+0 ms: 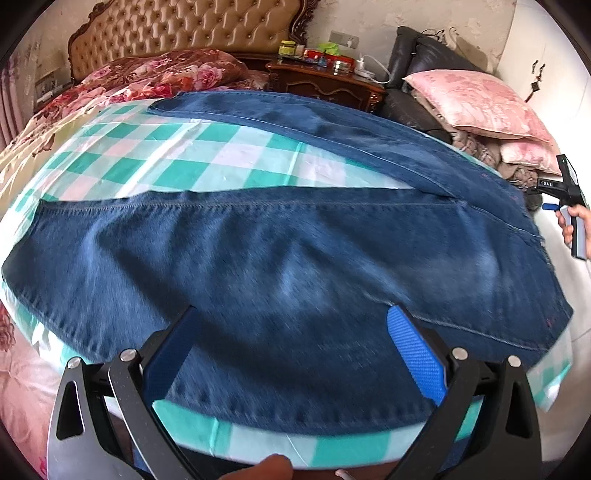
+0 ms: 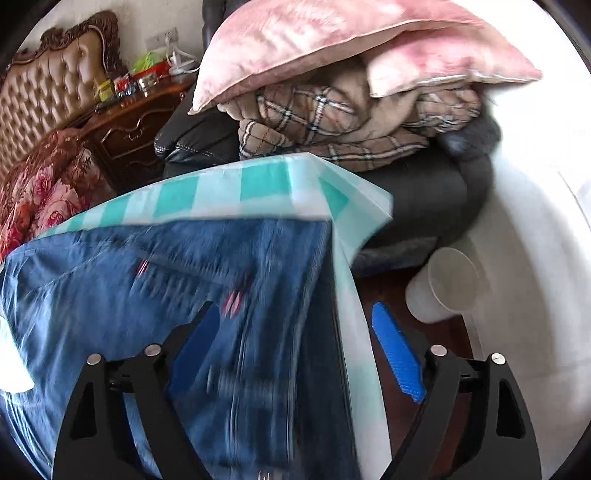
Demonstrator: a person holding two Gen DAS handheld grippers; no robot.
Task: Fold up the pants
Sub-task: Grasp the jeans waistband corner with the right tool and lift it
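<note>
Dark blue jeans lie spread flat on a table with a green and white checked cloth, the two legs running to the far left, the waist at the right. My left gripper is open, hovering above the near leg. My right gripper is open over the waist end of the jeans at the table's right edge; the view is blurred. The right gripper also shows at the right edge of the left wrist view, off the table.
A bed with a tufted headboard and floral bedding stands behind the table. A wooden nightstand with small items is at the back. A black chair holds pink pillows and a plaid blanket. A white paper cup lies on the floor.
</note>
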